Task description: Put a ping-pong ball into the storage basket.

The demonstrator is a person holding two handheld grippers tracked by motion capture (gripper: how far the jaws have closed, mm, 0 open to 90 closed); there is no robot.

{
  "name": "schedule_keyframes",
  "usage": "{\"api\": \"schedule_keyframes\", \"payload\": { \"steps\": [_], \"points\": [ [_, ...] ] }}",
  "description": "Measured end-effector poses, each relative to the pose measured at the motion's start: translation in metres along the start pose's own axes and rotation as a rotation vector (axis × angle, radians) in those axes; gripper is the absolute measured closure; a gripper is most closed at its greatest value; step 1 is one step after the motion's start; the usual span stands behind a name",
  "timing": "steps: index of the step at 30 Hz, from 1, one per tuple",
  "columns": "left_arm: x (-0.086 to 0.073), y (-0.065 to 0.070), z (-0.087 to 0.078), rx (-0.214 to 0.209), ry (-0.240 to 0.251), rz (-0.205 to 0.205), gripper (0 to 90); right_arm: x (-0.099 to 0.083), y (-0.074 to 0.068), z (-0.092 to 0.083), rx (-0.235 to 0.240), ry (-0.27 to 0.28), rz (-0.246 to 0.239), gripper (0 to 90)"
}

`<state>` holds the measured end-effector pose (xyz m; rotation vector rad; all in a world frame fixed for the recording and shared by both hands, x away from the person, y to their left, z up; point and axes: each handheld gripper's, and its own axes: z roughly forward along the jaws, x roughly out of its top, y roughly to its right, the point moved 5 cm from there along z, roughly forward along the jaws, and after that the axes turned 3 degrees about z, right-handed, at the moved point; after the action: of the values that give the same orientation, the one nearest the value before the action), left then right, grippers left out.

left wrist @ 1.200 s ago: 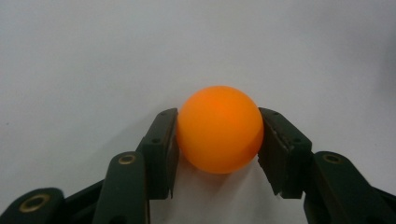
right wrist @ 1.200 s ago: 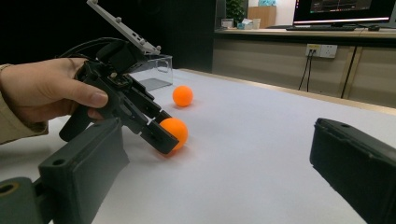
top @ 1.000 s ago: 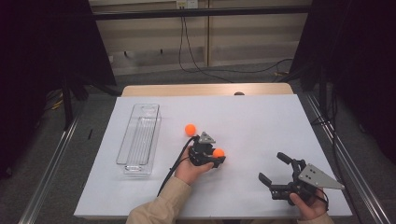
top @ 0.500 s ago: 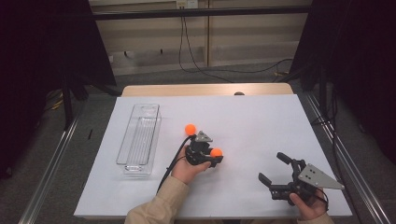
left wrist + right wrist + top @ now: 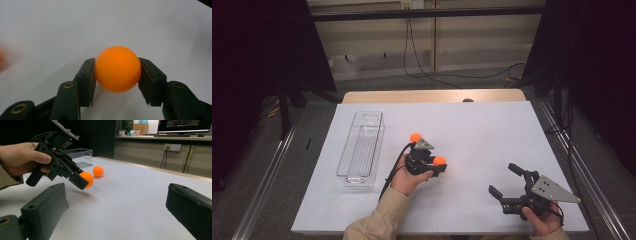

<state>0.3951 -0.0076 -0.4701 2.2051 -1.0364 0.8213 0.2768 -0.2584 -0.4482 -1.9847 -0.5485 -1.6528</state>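
An orange ball [image 5: 117,68] sits clamped between the jaws of my left gripper [image 5: 116,82], which is shut on it. In the high view that gripper [image 5: 438,164] is at the table's middle front, and its ball [image 5: 439,160] hangs slightly above the white surface. A second orange ball [image 5: 415,137] rests on the table just behind it, also seen as the farther ball [image 5: 98,171] in the right gripper view. My right gripper [image 5: 507,181] stands open near the front right, with nothing between its jaws.
A clear plastic tray [image 5: 361,150] lies lengthwise at the left of the white table [image 5: 492,130], near the left gripper. A wooden strip [image 5: 432,96] runs along the table's far edge. Cables hang on the wall behind.
My left gripper has drifted slightly to the left with the orange ball held in it. The right gripper and the loose ball have stayed put.
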Motion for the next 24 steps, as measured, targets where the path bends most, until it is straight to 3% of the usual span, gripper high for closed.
{"api": "schedule_keyframes", "payload": {
  "steps": [24],
  "points": [
    [0.002, -0.008, -0.017, -0.003, 0.011, -0.021, 50.9, 0.000, 0.000, 0.000, 0.002, -0.001, -0.002, 2.6]
  ]
}}
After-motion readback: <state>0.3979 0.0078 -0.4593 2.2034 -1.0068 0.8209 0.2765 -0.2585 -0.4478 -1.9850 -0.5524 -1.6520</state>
